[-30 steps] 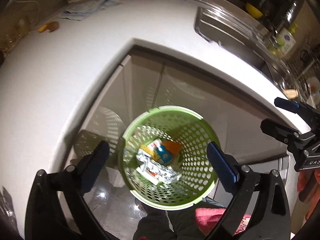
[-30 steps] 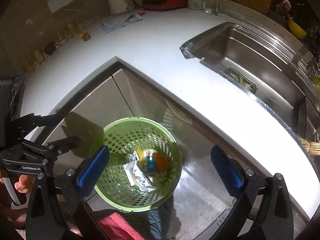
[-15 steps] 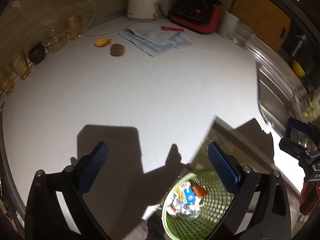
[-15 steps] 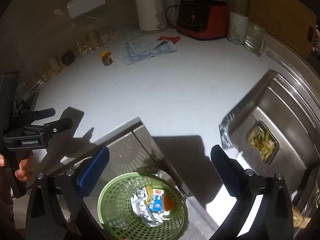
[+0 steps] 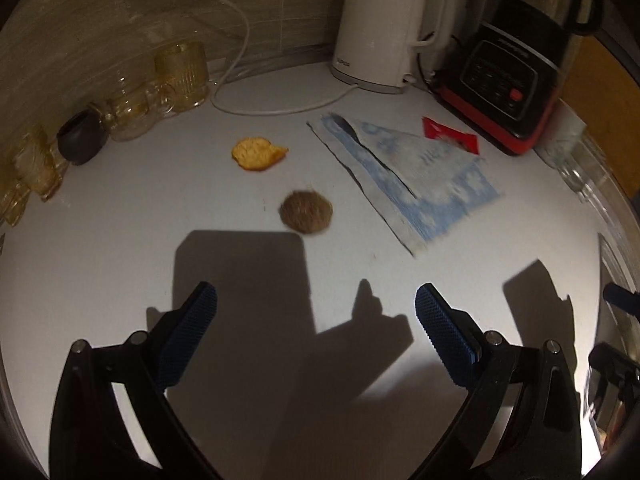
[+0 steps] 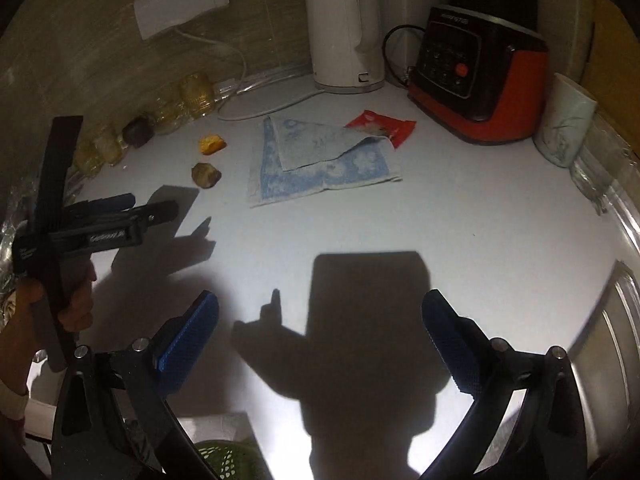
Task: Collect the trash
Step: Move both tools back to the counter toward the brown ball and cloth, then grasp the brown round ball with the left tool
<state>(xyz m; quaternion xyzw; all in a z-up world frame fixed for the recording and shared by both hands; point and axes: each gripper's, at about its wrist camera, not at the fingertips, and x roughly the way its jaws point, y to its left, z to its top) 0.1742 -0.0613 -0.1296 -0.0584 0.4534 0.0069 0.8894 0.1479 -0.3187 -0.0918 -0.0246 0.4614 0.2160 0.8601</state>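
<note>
On the white counter lie a brown round scrap [image 5: 306,213], an orange peel-like scrap [image 5: 258,153] and a red wrapper [image 5: 450,135] half under a blue-and-white cloth [image 5: 412,178]. They also show in the right wrist view: brown scrap [image 6: 205,175], orange scrap [image 6: 212,144], red wrapper [image 6: 382,127], cloth [image 6: 320,162]. My left gripper [image 5: 316,320] is open and empty, short of the brown scrap; it also shows in the right wrist view [image 6: 116,208]. My right gripper [image 6: 320,330] is open and empty over bare counter. The green trash basket's rim [image 6: 224,458] shows below the counter edge.
A white kettle [image 5: 380,24] and a black-and-red appliance [image 5: 508,80] stand at the back. Glass jars [image 5: 180,76] and a dark bowl [image 5: 82,140] line the left wall. A cup [image 6: 564,120] and the sink edge [image 6: 616,312] are on the right.
Both grippers have risen from over the green basket below the counter and moved forward over the countertop. The basket has dropped almost out of view; the scraps and cloth are now close ahead.
</note>
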